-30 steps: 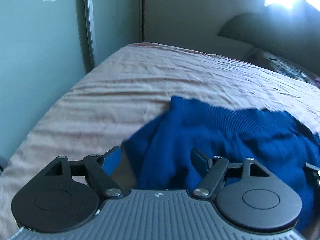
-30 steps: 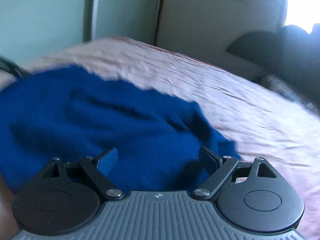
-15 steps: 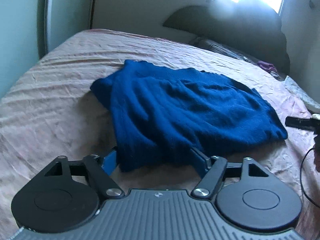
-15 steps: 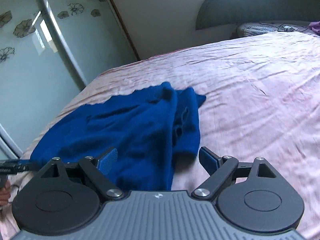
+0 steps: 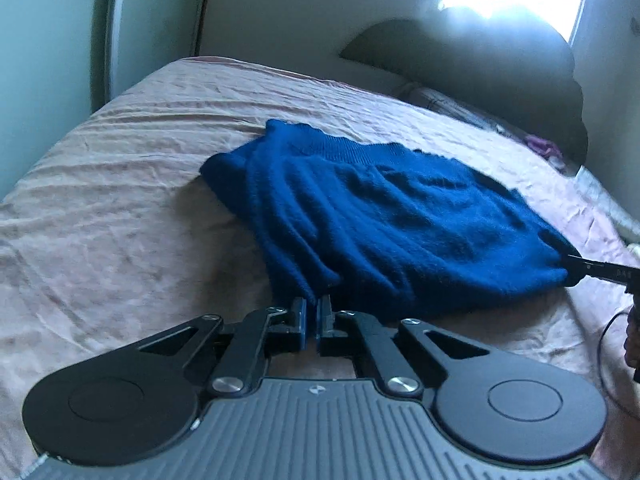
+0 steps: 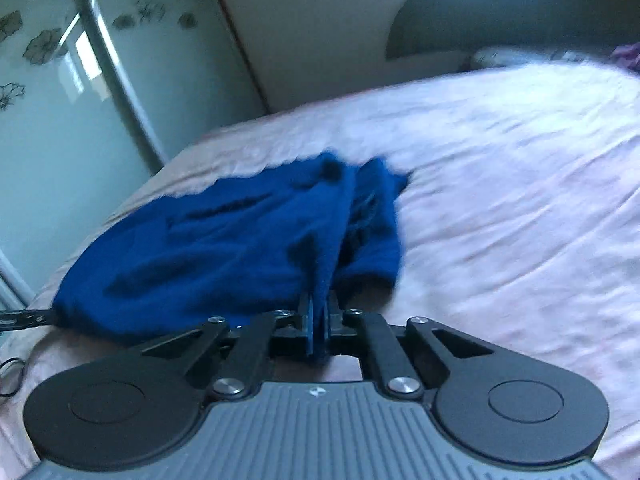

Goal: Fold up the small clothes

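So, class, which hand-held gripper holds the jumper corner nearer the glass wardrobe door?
The left hand-held gripper; the right hand-held gripper clamps the jumper corner farther from that door.

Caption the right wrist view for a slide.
Right tool shut on the blue knitted garment's edge, atop the pink bedsheet.

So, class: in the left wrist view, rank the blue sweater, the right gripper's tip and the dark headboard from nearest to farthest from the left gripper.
1. Blue sweater, pinched at the left gripper.
2. Right gripper, far right.
3. Headboard, top.
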`<action>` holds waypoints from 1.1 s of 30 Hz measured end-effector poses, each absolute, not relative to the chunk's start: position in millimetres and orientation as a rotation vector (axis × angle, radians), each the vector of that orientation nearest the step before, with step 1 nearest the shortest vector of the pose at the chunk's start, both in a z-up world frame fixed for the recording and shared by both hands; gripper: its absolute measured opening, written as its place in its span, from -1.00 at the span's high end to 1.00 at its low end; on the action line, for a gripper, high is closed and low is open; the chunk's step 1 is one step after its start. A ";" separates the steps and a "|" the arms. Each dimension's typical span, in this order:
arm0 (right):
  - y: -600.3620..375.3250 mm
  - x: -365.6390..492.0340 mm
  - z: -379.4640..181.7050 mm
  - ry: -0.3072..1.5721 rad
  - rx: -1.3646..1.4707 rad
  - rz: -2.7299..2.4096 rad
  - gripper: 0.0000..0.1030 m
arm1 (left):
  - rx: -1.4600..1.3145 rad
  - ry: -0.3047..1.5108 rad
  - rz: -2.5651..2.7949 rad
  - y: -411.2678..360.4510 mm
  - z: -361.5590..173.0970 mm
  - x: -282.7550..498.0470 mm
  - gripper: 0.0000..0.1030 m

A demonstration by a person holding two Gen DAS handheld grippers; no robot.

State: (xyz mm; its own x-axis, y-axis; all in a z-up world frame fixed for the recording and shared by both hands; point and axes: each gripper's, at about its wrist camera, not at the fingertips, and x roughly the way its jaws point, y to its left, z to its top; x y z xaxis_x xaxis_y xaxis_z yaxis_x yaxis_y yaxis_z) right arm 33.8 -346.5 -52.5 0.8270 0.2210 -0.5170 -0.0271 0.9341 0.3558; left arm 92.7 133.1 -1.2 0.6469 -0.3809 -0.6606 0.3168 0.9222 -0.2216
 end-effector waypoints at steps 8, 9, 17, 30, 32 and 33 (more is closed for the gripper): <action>-357.2 12.2 -44.1 0.614 0.237 0.059 0.98 | -0.005 0.760 -0.385 154.7 8.1 74.5 1.00; -358.8 12.2 -49.9 0.637 0.222 0.033 0.98 | 0.002 0.786 -0.374 156.9 1.3 76.0 1.00; -333.1 13.4 -20.1 0.545 0.103 0.027 0.95 | -0.045 0.718 -0.346 160.9 29.4 76.2 0.82; -245.0 80.3 -52.5 0.674 -0.024 0.204 0.82 | 0.182 0.767 -0.330 41.4 -19.1 104.2 -0.49; -254.0 74.0 -55.3 0.671 -0.032 0.204 0.82 | 0.226 0.719 -0.299 38.9 -25.4 89.4 -0.54; -259.3 72.5 -52.7 0.685 -0.008 0.187 0.80 | 0.237 0.713 -0.287 37.1 -26.9 86.1 -0.58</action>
